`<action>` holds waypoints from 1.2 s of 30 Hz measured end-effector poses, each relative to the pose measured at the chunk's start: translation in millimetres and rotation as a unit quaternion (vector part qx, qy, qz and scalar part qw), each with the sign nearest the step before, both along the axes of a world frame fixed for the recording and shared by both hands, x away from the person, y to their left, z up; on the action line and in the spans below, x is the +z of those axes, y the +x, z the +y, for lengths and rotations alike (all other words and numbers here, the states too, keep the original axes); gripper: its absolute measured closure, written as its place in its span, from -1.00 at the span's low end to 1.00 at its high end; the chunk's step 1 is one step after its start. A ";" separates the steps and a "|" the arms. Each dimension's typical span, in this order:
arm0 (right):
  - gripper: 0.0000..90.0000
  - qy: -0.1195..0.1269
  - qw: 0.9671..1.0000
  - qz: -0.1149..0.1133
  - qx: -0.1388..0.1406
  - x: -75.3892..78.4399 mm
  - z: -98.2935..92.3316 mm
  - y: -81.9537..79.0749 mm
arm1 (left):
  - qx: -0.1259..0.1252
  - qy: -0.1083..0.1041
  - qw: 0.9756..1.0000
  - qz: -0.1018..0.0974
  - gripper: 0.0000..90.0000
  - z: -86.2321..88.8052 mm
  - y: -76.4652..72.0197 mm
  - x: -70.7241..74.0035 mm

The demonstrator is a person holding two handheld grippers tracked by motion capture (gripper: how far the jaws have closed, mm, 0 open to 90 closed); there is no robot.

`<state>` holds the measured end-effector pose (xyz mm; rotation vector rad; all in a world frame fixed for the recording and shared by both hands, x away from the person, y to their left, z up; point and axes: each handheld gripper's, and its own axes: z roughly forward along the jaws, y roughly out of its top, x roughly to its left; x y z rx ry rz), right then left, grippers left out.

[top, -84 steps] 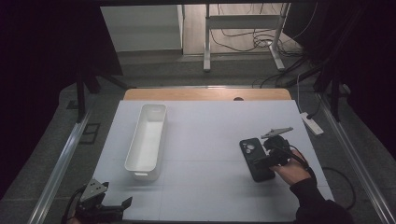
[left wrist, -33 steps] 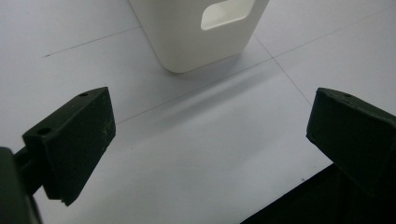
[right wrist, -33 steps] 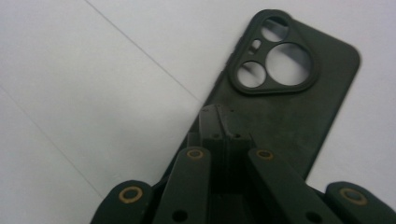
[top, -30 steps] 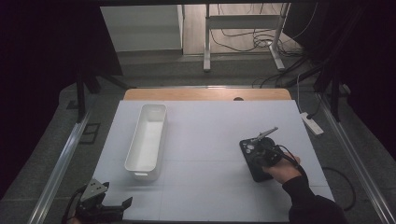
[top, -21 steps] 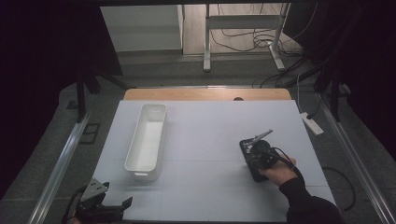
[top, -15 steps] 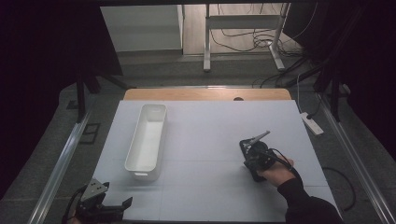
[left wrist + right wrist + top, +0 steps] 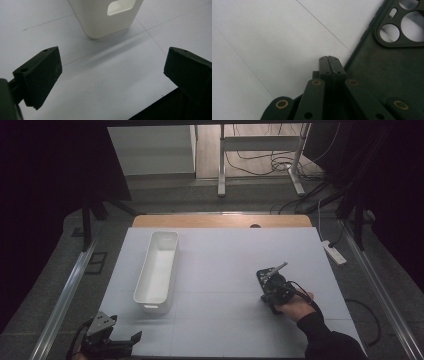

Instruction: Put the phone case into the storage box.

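A dark phone case (image 7: 263,275) lies flat on the right half of the white table, its camera cut-outs visible in the right gripper view (image 7: 392,67). My right gripper (image 7: 267,293) is held low over the case's near end. Its jaws are shut, pads together with nothing between them, and the tips (image 7: 329,62) sit at the case's left edge over the table. My left gripper (image 7: 114,343) rests at the front left corner, open and empty (image 7: 110,82). Ahead of it stands the near end of a long white bin (image 7: 105,20), empty, on the table's left (image 7: 152,306).
A white power strip (image 7: 332,252) lies off the table's right edge. A wooden strip (image 7: 220,221) runs along the far edge. Bare white surface (image 7: 220,270) stretches between the bin and the case. Metal rails flank both sides.
My right hand has shifted left and toward the case, from beside its right side to over its near end. The left gripper and the bin have stayed put.
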<state>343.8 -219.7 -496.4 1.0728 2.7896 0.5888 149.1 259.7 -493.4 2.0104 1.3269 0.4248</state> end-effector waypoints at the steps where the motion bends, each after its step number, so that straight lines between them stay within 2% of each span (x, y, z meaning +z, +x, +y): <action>1: 1.00 -0.001 1.000 -0.001 -0.003 0.1 -1.0 0.0 | 0.000 0.000 1.000 0.000 -0.94 0.0 0.0 0.0; 20: 1.00 -0.001 1.000 -0.004 -0.024 -0.3 -22.8 5.6 | 0.000 0.001 1.000 0.001 -0.94 -0.2 0.2 0.0; 29: 1.00 -0.001 1.000 -0.006 -0.028 0.4 -22.4 4.9 | 0.000 0.001 1.000 0.001 -0.94 -0.2 0.3 0.0; 36: 0.98 0.011 0.999 -0.024 -0.023 10.6 -19.1 -0.8 | 0.000 0.001 1.000 0.002 -0.93 -0.3 0.4 -0.1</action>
